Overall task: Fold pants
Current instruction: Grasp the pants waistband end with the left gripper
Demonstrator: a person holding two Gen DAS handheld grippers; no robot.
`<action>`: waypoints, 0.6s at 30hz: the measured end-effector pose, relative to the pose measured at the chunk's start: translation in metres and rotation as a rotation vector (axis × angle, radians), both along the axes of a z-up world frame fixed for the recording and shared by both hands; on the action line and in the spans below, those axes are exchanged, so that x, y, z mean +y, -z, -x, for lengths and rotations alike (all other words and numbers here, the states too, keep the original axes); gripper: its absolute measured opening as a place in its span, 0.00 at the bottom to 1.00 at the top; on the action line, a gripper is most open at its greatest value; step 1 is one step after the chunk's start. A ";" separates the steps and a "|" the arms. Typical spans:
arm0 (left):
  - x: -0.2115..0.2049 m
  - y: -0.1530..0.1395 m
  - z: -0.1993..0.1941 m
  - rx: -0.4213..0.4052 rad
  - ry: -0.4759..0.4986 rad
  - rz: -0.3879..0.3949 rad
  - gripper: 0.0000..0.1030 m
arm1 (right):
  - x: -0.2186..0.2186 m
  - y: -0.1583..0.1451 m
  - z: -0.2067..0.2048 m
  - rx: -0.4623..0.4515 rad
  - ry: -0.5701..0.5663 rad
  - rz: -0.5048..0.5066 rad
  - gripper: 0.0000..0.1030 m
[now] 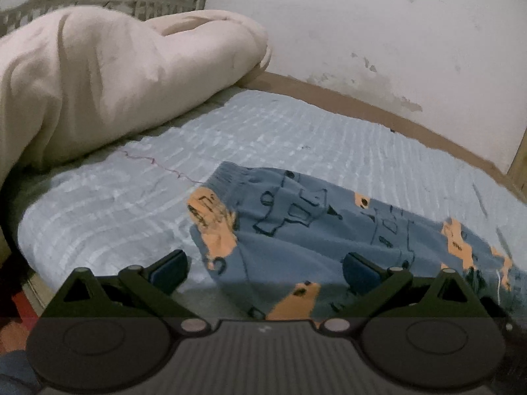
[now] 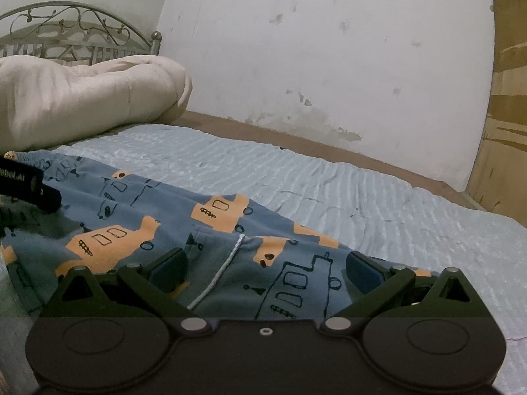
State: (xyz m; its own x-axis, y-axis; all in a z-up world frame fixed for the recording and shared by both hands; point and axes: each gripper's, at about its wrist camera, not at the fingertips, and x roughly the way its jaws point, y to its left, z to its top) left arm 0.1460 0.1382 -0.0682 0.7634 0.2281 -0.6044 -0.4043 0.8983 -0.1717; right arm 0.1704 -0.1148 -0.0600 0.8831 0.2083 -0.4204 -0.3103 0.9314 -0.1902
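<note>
Both the left gripper (image 1: 265,265) and the right gripper (image 2: 265,265) are hovering with jaws spread apart over the near side of the blue patterned pants (image 2: 138,217), which are lying lengthwise along the bed's (image 2: 378,191) near edge, waistband toward the headboard (image 2: 75,29).

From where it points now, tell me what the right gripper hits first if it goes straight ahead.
Most likely the pants. The right gripper is open, low over the blue printed fabric, which fills the gap between its fingers. Beyond lie the light blue bedspread and the wall. Depth is hard to judge here.
</note>
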 end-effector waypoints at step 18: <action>0.070 0.004 0.024 -0.215 0.009 0.443 0.94 | 0.006 0.002 0.006 -0.041 0.011 0.030 0.99</action>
State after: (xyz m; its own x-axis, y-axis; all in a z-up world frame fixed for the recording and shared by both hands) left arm 0.1219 0.2079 -0.0724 0.8821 -0.0221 -0.4704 -0.3107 0.7233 -0.6167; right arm 0.1644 -0.1088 -0.0620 0.9021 0.1860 -0.3894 -0.2909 0.9285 -0.2306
